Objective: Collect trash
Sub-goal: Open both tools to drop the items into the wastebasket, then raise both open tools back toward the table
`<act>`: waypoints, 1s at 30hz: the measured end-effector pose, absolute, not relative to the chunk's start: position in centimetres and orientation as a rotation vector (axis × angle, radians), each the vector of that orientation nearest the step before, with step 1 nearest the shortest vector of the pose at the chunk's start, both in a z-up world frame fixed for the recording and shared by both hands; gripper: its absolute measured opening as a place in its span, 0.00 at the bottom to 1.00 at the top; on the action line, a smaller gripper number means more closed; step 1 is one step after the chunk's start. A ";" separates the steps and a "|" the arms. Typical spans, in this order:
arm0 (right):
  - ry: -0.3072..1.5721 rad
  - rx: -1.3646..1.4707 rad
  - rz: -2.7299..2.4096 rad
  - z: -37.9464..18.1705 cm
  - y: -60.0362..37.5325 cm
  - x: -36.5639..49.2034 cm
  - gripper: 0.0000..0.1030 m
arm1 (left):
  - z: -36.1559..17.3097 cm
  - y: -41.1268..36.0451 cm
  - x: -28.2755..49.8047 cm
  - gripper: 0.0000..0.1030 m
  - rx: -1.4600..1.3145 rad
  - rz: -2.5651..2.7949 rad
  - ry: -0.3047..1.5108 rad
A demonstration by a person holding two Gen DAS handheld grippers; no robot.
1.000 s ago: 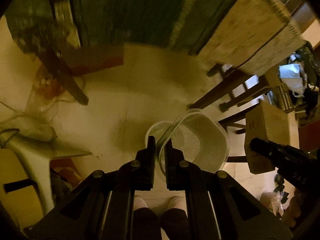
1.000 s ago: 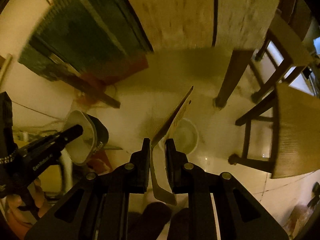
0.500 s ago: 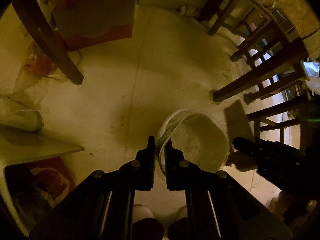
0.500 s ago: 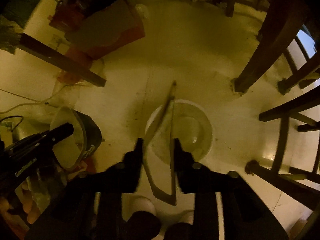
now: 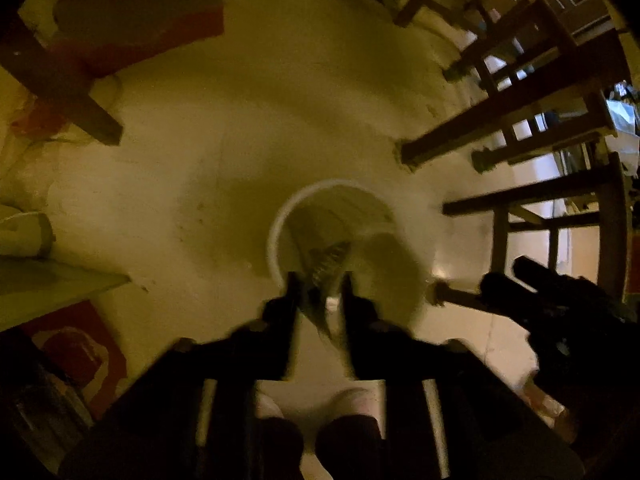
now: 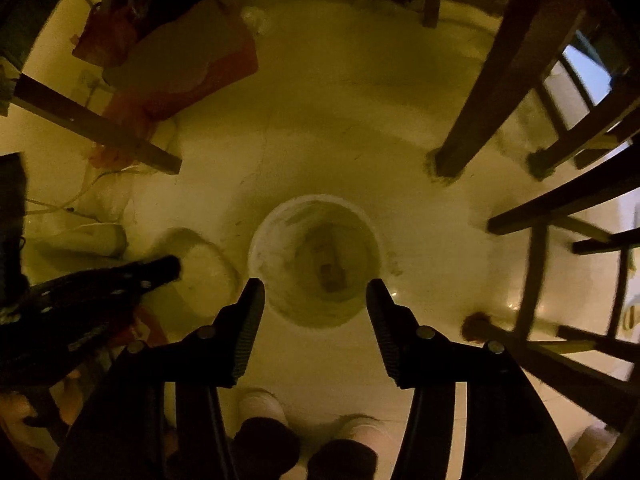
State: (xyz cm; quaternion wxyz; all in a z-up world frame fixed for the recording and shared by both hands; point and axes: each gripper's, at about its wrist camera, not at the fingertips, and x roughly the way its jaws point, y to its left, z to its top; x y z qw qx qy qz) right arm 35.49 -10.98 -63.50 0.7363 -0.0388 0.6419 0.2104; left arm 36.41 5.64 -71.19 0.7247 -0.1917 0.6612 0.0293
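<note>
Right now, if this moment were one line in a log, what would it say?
right gripper: open, empty, above white bucket | card piece: inside bucket | left gripper: around clear container, grip unclear

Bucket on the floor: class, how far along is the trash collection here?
Done: a flat scrap lies in the white bucket, and the right gripper hangs open above it. In hand: the left gripper holds a clear container at the rim. Left: dropping that in.

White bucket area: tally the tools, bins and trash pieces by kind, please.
Black two-finger tools: 2, left tool, right tool
Round white plastic bucket: 1
Trash pieces: 2, flat brown card, clear plastic container
Total: 5
</note>
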 end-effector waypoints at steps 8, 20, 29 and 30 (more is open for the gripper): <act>1.408 -0.062 0.438 -57.7 -12.5 35.3 0.48 | -67.1 4.0 36.0 0.51 -0.396 0.097 1.513; 1.304 -0.046 0.475 -43.1 -12.5 33.5 0.48 | -47.1 3.8 33.6 0.51 -0.300 0.081 1.349; 1.138 -0.053 0.511 -29.7 -12.2 30.9 0.48 | -30.3 4.2 31.4 0.51 -0.257 0.064 1.123; 1.113 -0.056 0.512 -28.0 -12.1 30.5 0.48 | -28.5 4.3 31.1 0.51 -0.251 0.061 1.095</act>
